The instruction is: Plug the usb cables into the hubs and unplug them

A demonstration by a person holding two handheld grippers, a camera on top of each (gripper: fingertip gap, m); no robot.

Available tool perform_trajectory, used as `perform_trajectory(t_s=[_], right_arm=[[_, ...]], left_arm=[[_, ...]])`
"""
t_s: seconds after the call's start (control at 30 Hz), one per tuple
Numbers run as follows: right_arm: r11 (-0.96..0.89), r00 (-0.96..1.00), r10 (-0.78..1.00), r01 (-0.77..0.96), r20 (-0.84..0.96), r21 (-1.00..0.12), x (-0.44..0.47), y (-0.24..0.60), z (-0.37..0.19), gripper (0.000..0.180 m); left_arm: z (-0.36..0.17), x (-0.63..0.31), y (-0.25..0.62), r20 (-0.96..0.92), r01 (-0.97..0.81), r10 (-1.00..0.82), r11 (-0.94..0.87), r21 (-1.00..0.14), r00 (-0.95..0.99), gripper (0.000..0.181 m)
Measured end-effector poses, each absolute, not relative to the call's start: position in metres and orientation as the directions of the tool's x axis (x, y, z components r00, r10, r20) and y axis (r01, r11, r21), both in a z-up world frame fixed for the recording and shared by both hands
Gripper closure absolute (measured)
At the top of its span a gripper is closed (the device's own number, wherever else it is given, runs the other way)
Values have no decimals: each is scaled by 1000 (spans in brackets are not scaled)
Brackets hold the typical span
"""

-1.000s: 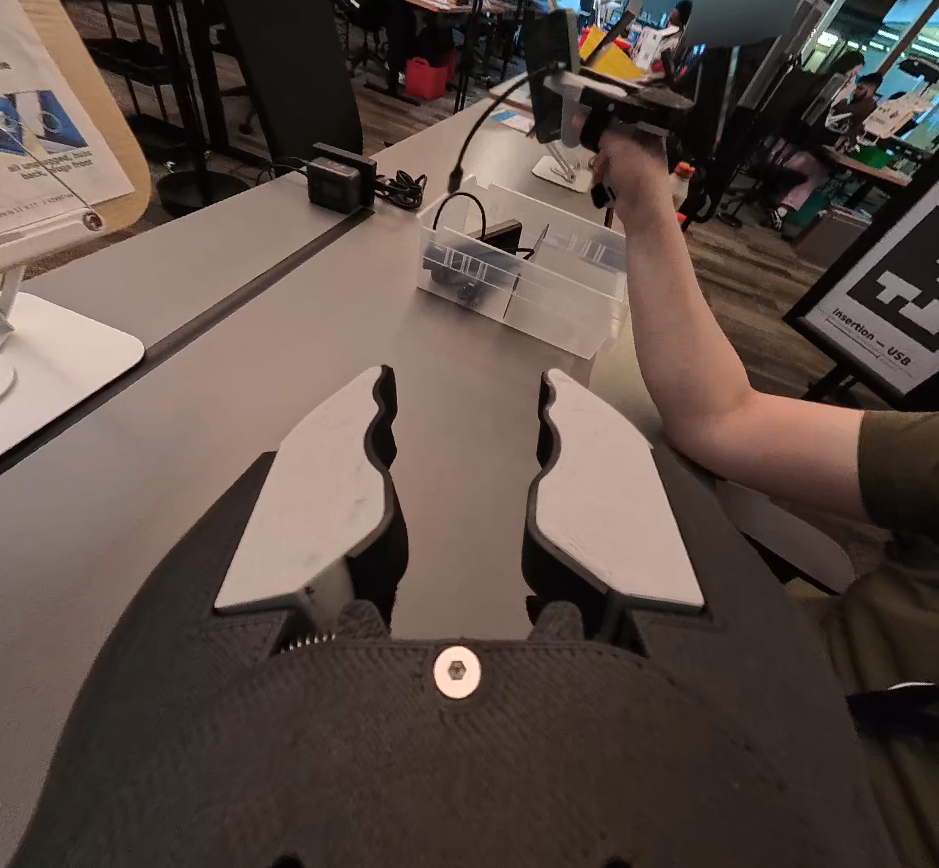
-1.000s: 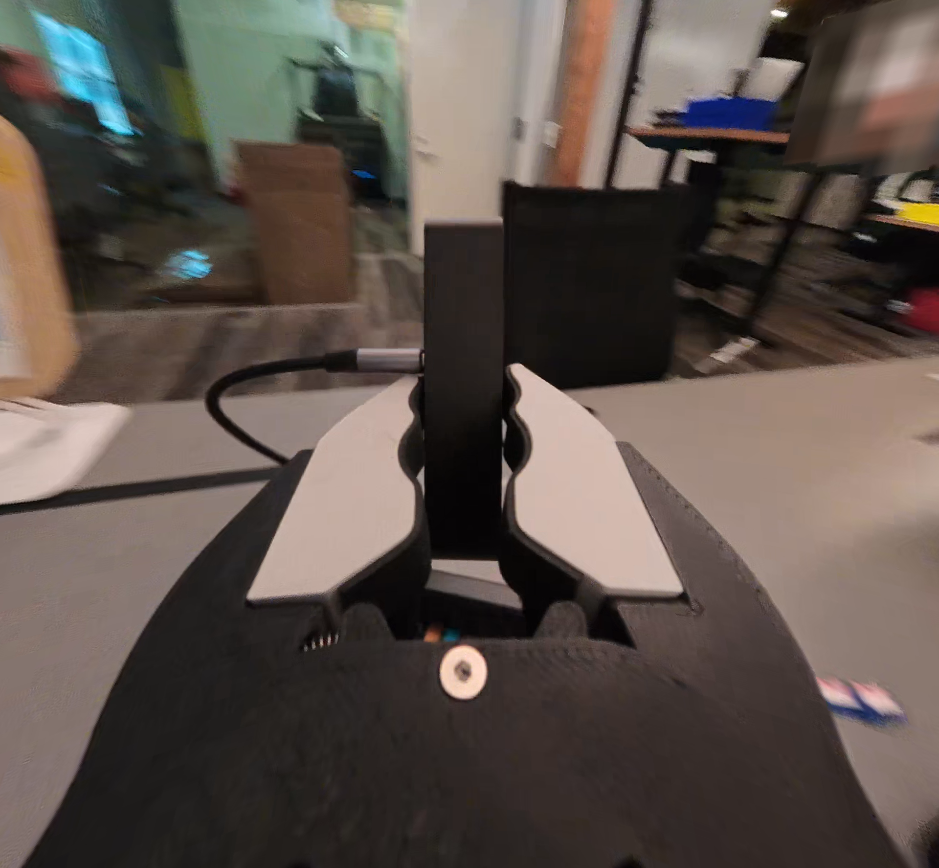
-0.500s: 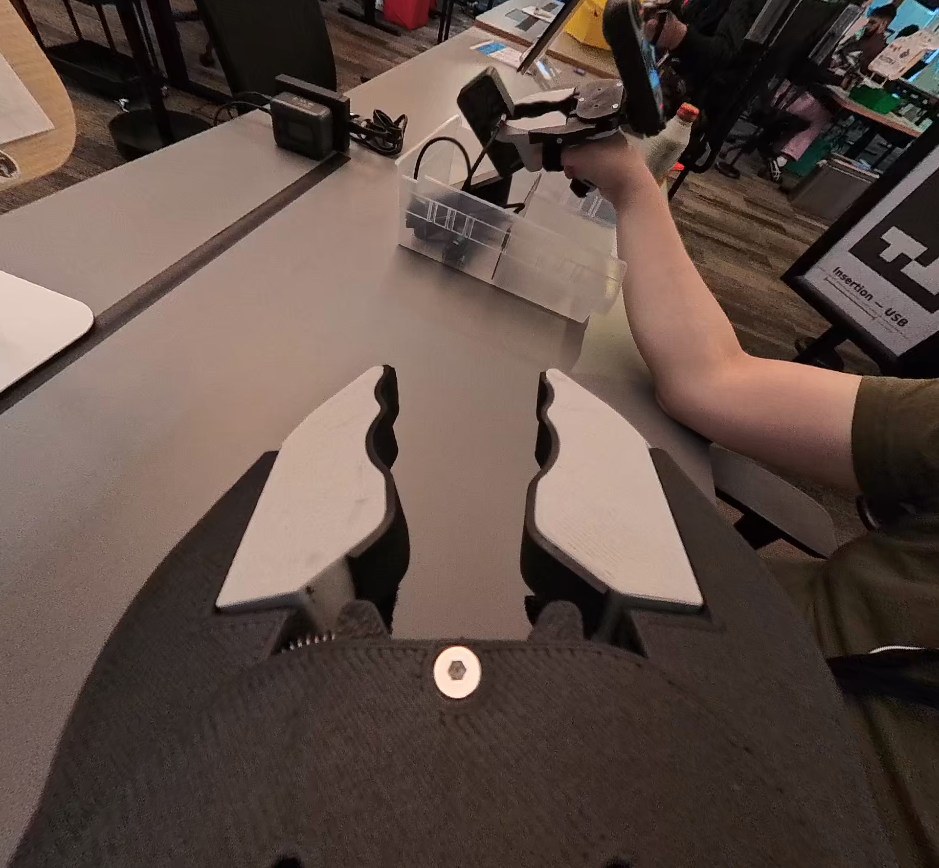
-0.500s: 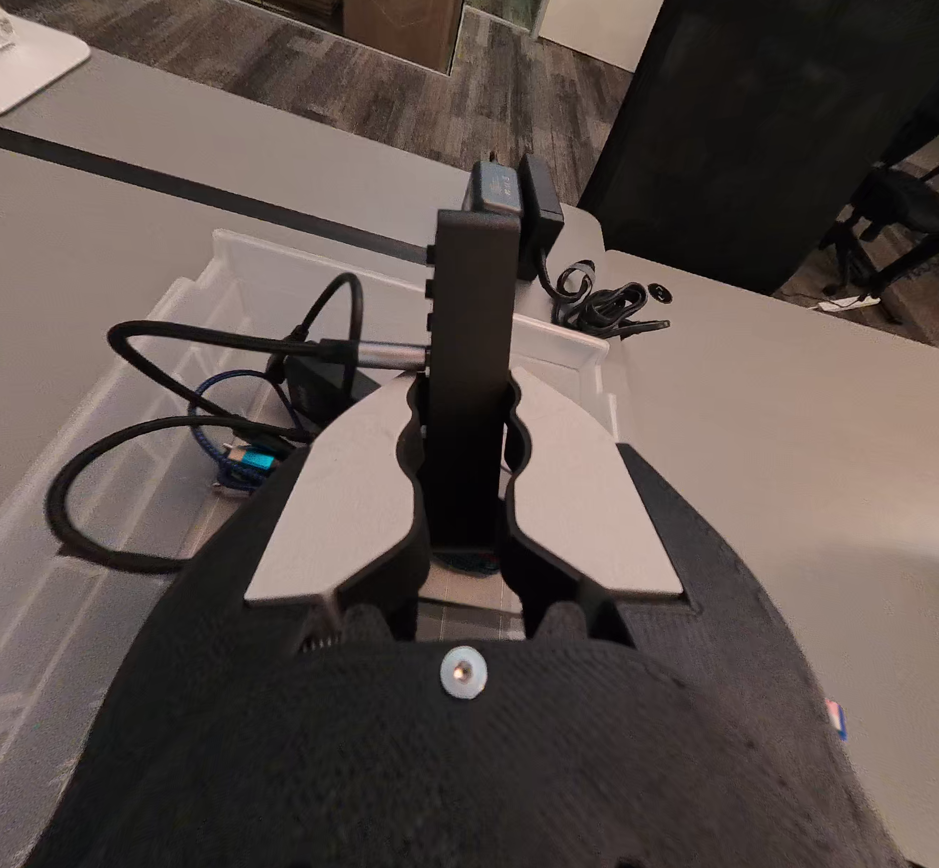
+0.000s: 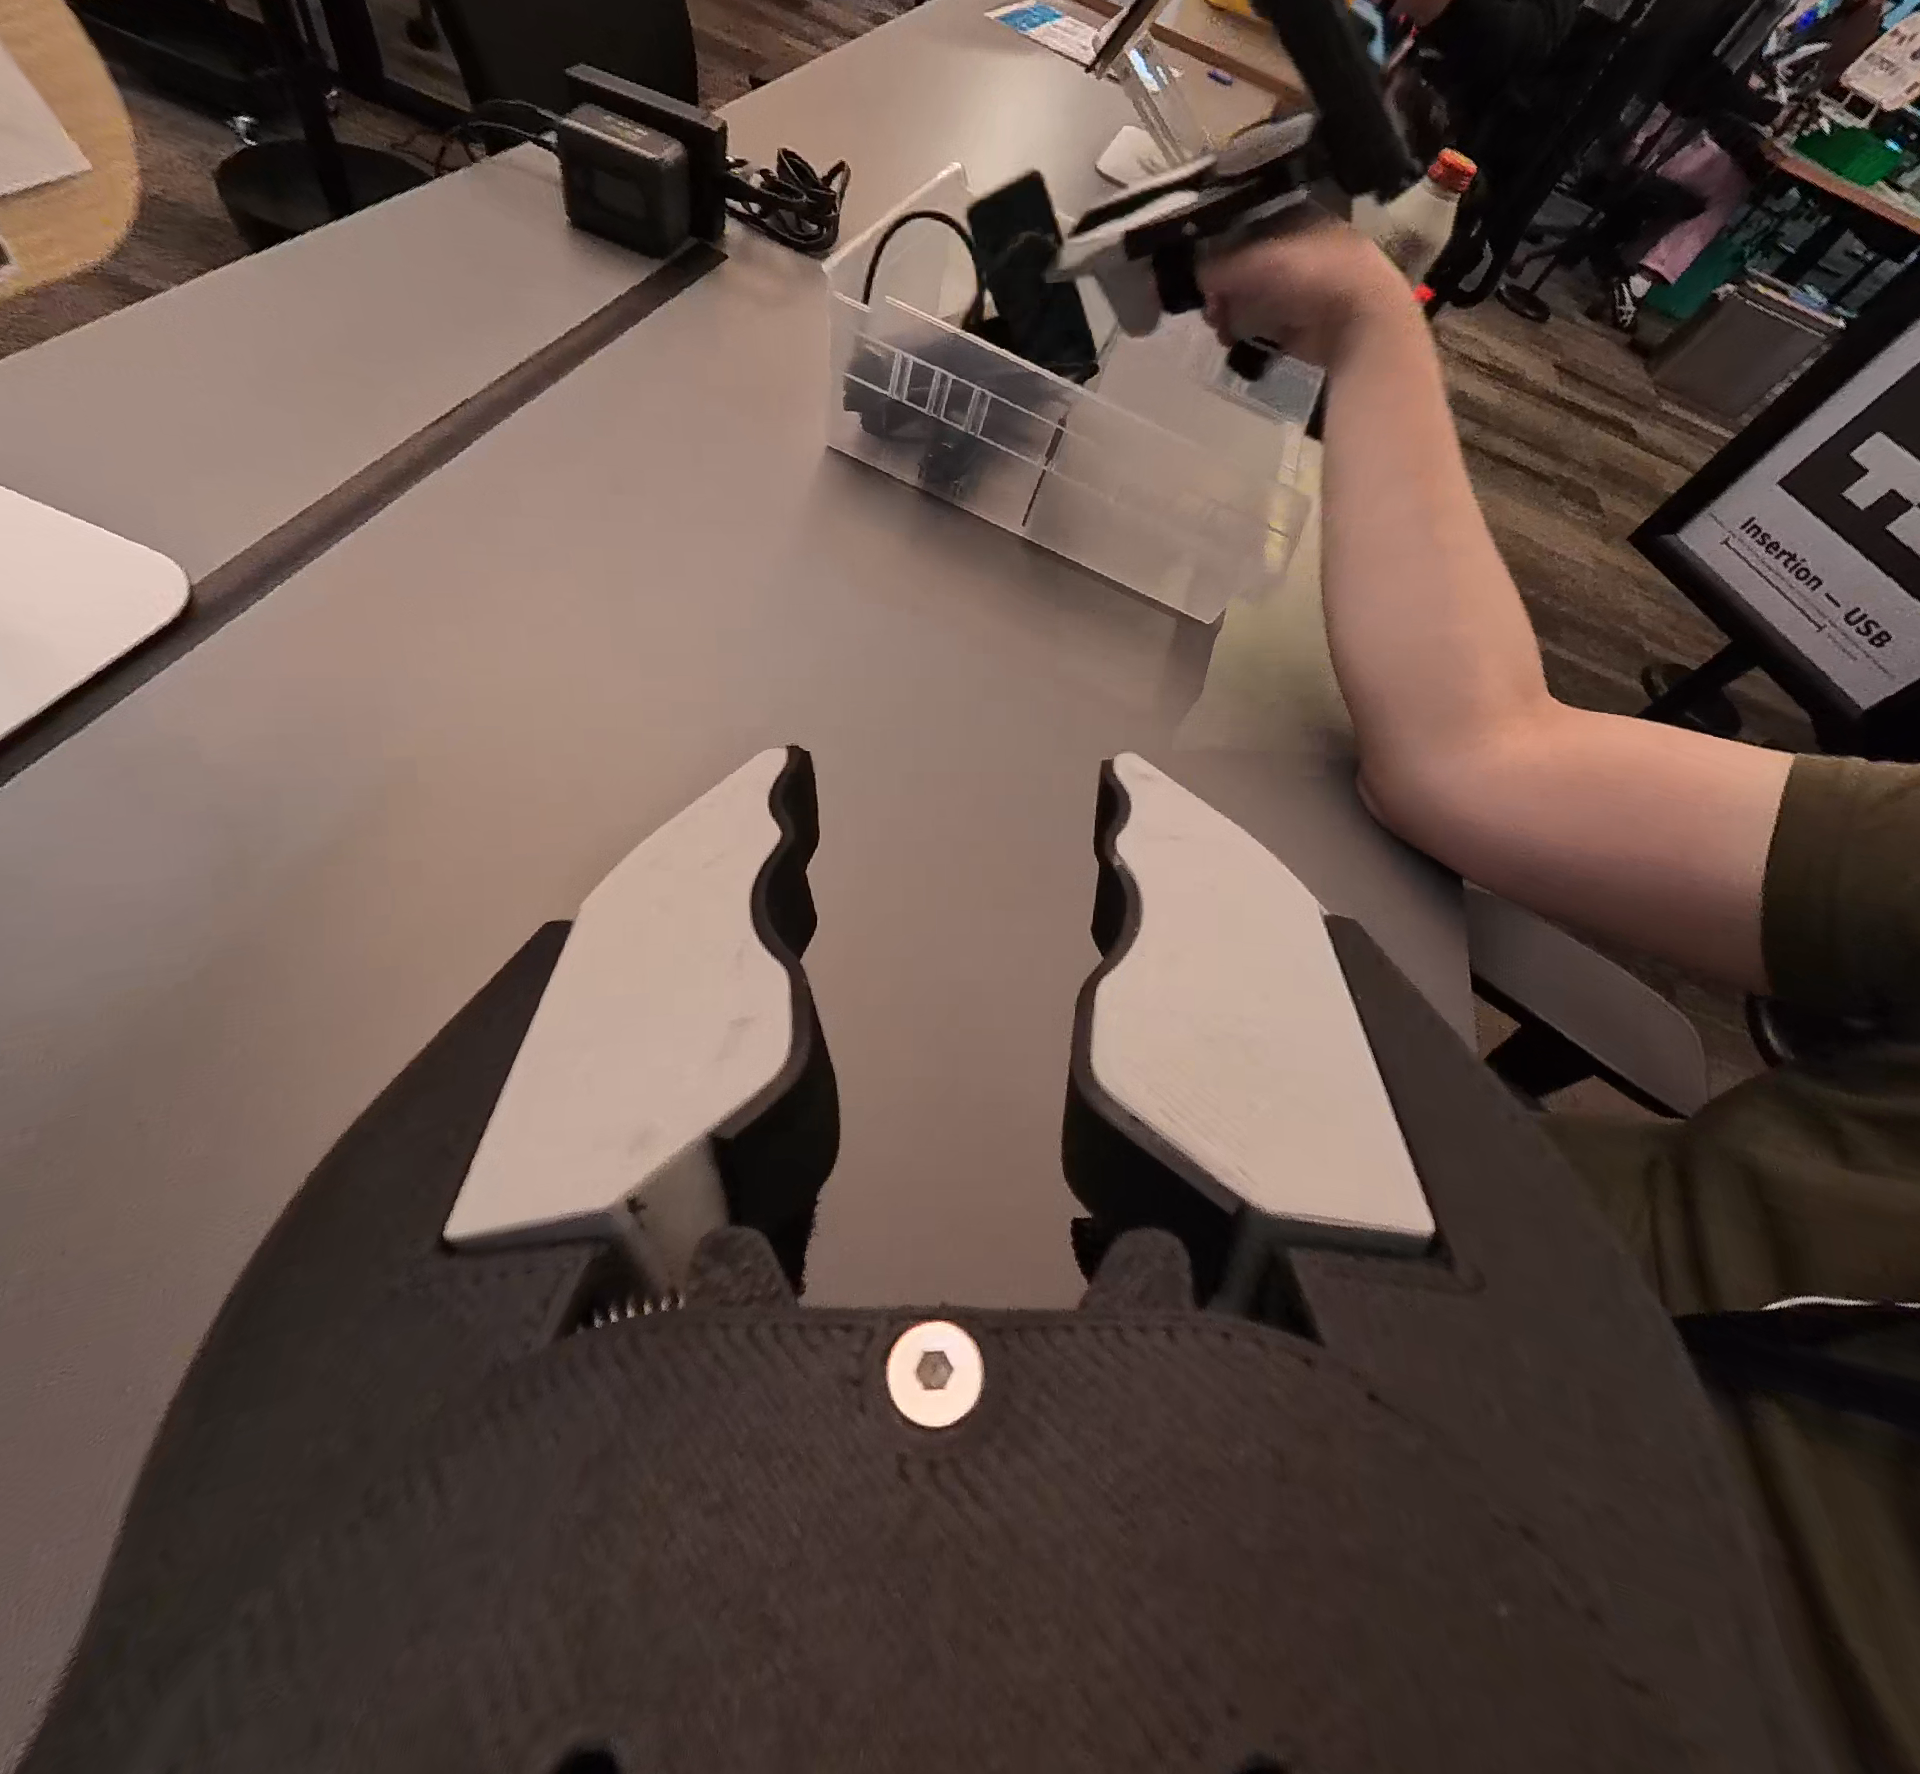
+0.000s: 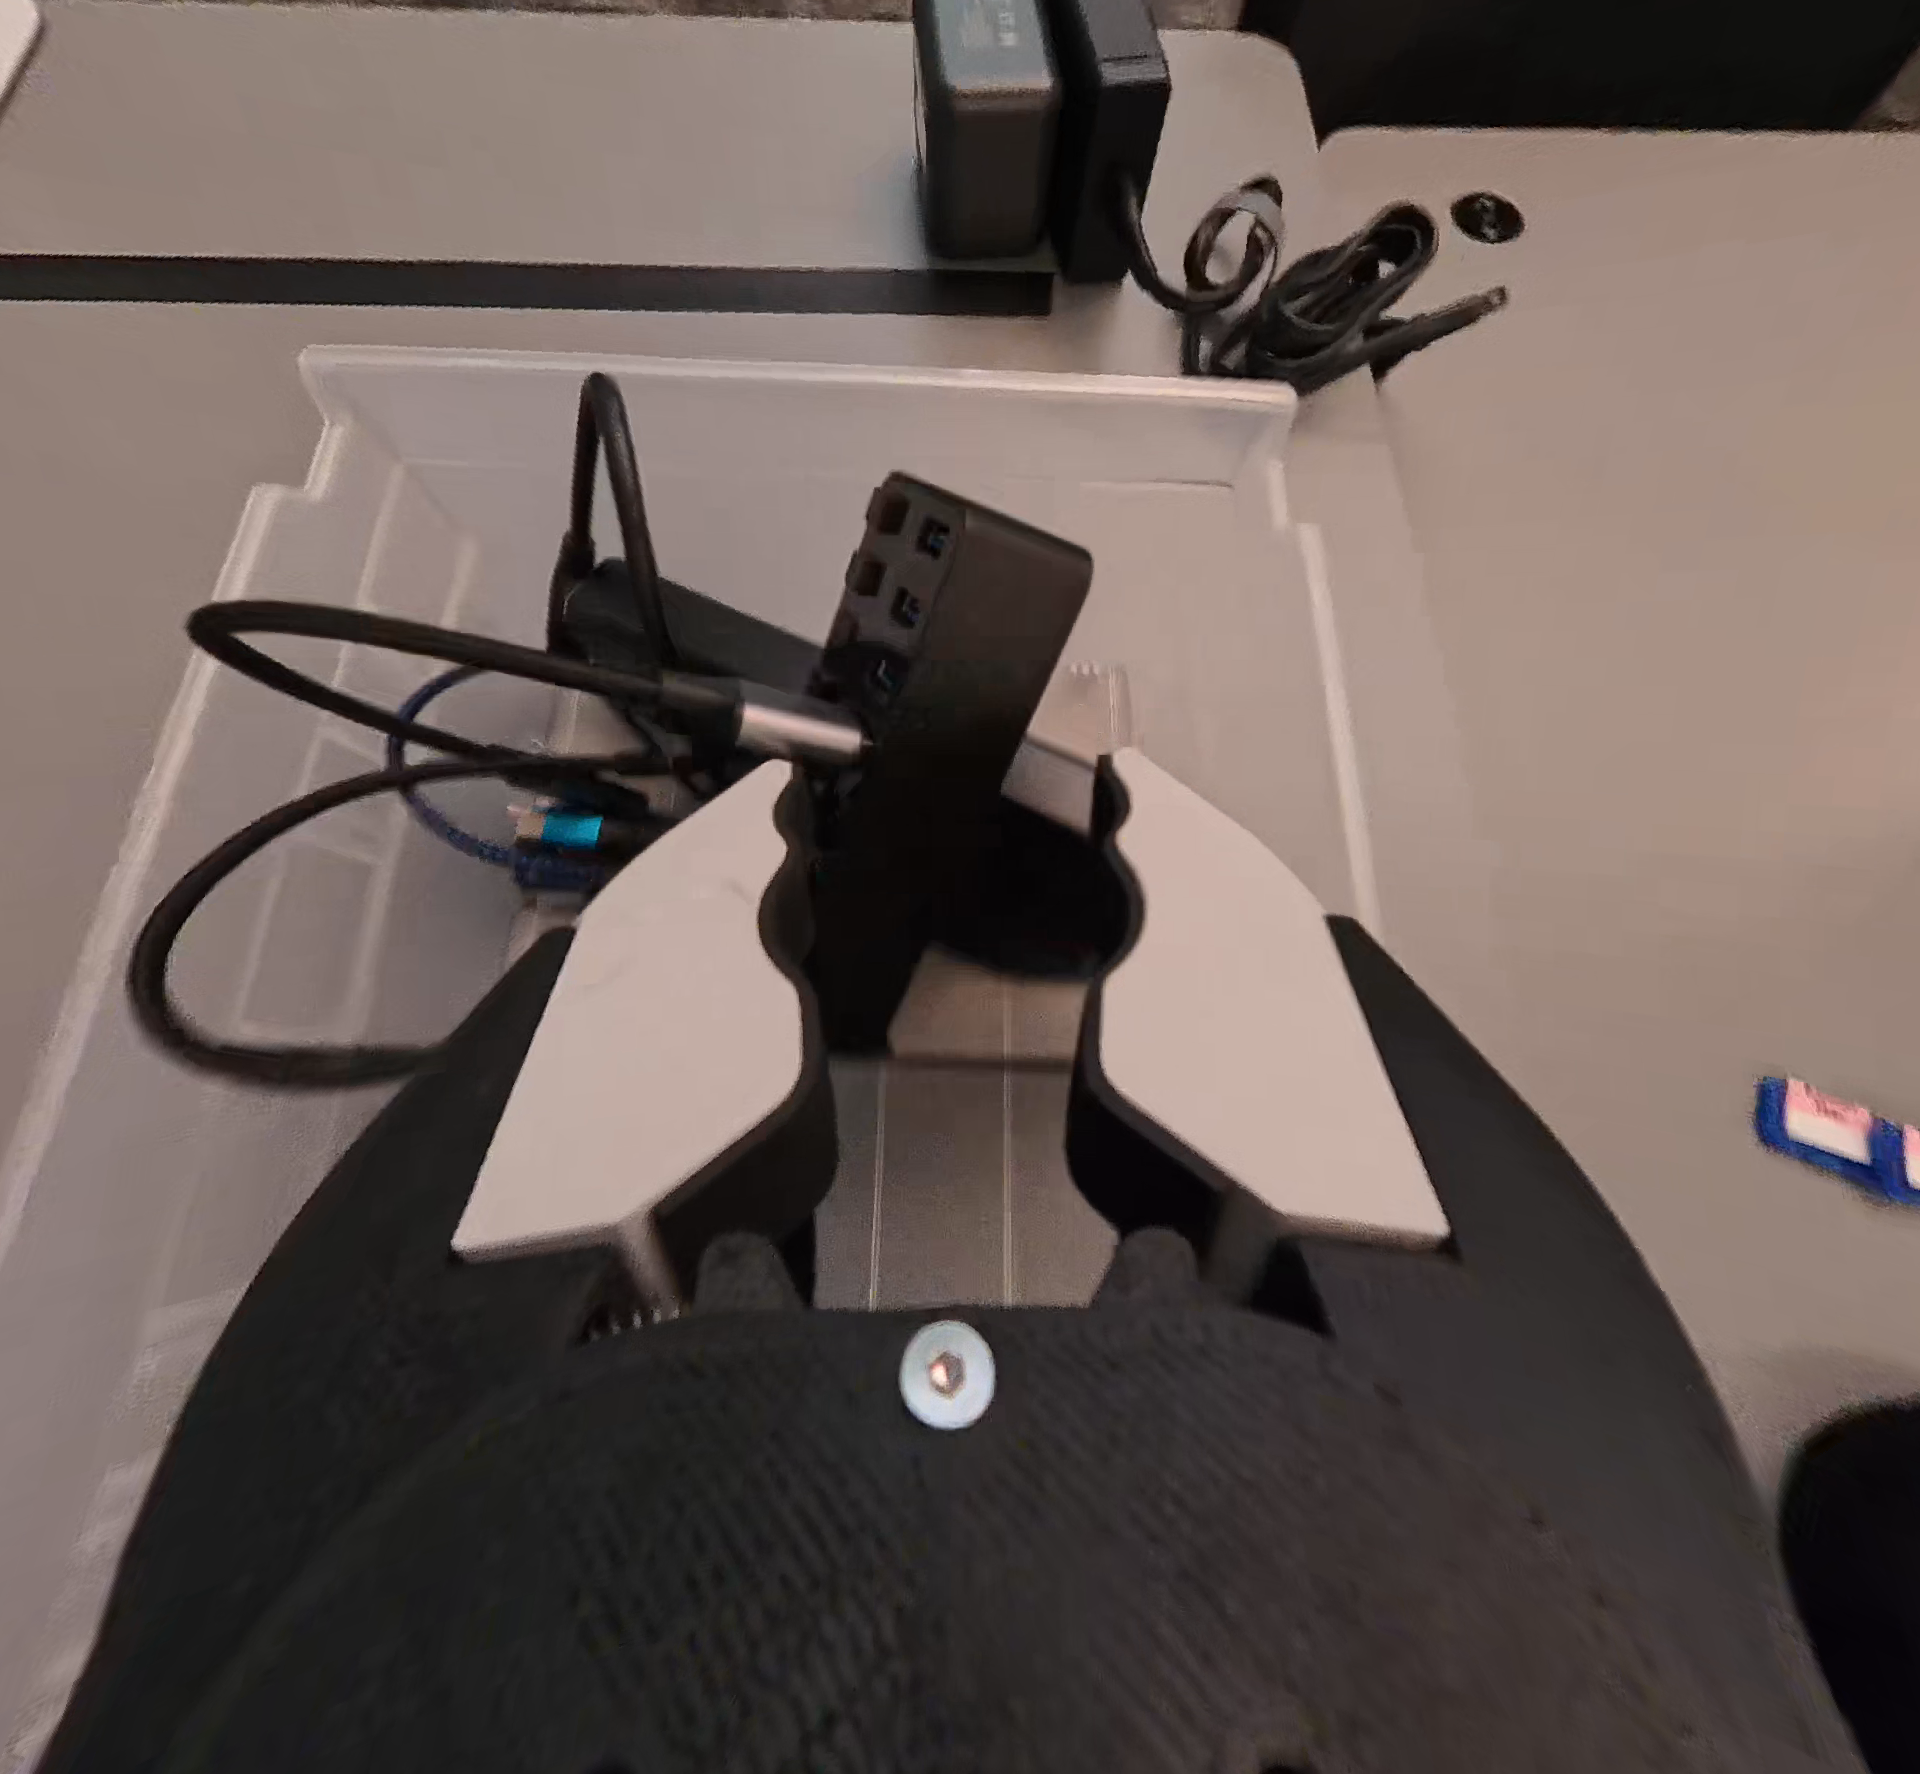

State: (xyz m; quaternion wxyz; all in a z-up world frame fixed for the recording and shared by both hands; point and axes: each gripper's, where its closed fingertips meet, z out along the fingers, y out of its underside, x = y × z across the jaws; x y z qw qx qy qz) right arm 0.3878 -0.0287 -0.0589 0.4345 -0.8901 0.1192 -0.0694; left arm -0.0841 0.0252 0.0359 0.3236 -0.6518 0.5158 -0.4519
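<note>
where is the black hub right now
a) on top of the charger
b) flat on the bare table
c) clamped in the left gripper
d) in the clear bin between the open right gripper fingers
d: the right gripper has its jaws apart with the hub tilted between them, over the clear bin, a cable plugged into its side; whether the hub's base touches the bin floor cannot be told.

A framed sign [image 5: 1808, 519] bears print; the charger's [image 6: 982, 114] seemingly blurs.
</note>
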Motion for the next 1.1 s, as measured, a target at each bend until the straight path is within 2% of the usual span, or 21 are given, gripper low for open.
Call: perform_trajectory(t_s=[0.17, 0.27, 0.33, 0.47, 0.57, 0.67, 0.83, 1.0, 1.1], right_arm=[[-550, 937, -334, -279, -99, -787, 383, -74, -35, 129], [-405, 866, -488, -334, -108, -851, 418, -100, -16, 128], [-288, 794, -579, -413, -187, -864, 444, -113, -16, 137], [-454, 765, -544, -613, -344, -647, 429, -115, -80, 144], [-542, 786, -541, -597, -299, -592, 423, -112, -94, 143], [-582, 782, -550, -610, -293, -537, 413, -111, -99, 155], [-630, 752, -594, -655, -285, -417, 394, -113, -106, 170], [-783, 855, -473, -519, -215, -343, 360, -102, -107, 174], [-847, 906, -388, -423, -170, -323, 341, -89, -107, 173]], left_arm=[[55, -116, 49, 210, -329, -956, -270, -905, 206, 130], [76, -154, 76, 106, -279, -908, -233, -931, 405, 128], [91, -185, 91, 47, -240, -846, -203, -949, 531, 125], [112, -254, 109, 5, -171, -688, -188, -967, 726, 108], [115, -307, 113, 3, -145, -564, -218, -965, 826, 102], [106, -365, 116, -23, -151, -394, -295, -944, 919, 101], [50, -451, 114, -63, -133, -139, -581, -803, 988, 103], [-13, -501, 121, 4, -16, -25, -766, -642, 1000, 103], [-47, -515, 123, 21, -4, -19, -839, -545, 1000, 107]])
